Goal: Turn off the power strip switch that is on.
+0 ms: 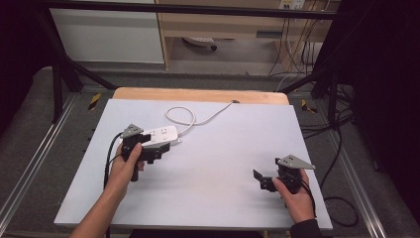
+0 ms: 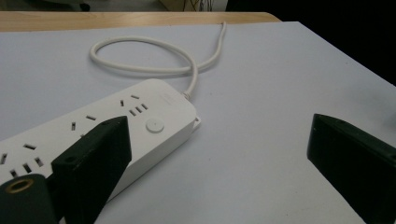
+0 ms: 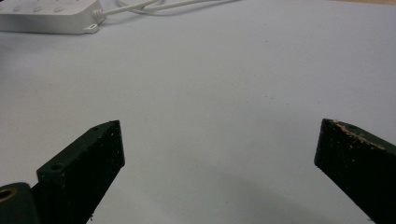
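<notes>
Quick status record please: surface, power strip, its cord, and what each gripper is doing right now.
surface: pale sheet over a wooden table
power strip: white power strip lying flat, left of centre, round button near the cord end
cord: white cord loops once, then runs off the far edge
left gripper: left gripper open, one jaw above the strip's edge, contact unclear
right gripper: right gripper open, over bare sheet, well apart from the strip
</notes>
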The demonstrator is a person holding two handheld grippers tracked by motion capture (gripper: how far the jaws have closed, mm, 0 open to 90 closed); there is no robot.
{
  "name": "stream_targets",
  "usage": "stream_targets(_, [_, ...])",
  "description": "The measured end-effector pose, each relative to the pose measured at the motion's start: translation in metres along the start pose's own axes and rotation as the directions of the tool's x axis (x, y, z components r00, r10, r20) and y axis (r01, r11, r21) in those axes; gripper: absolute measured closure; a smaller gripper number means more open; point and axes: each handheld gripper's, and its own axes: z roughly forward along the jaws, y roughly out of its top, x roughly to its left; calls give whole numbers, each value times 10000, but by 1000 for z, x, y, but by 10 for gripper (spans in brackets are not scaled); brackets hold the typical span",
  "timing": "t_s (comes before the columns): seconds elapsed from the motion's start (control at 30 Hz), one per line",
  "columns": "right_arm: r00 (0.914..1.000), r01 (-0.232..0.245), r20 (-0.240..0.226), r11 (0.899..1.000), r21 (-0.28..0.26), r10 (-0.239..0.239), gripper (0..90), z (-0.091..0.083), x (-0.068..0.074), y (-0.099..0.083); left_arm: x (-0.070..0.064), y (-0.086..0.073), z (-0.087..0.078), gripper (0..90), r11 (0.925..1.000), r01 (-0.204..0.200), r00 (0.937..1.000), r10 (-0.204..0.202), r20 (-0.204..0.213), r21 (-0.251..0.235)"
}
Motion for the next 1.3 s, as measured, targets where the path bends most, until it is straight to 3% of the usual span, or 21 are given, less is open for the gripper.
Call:
stream_targets(1.03, [10000,23,-28,9999,103,-23,23,1,1,-1,16,-22,-56,60,9986,128,9984,-157,-551,-520])
stream_targets(1.3, [10000,25,-39,9999,131,-25,23,1,1,-1,18,-28,-65,60,9988,-13,9982,-17,-596,-500])
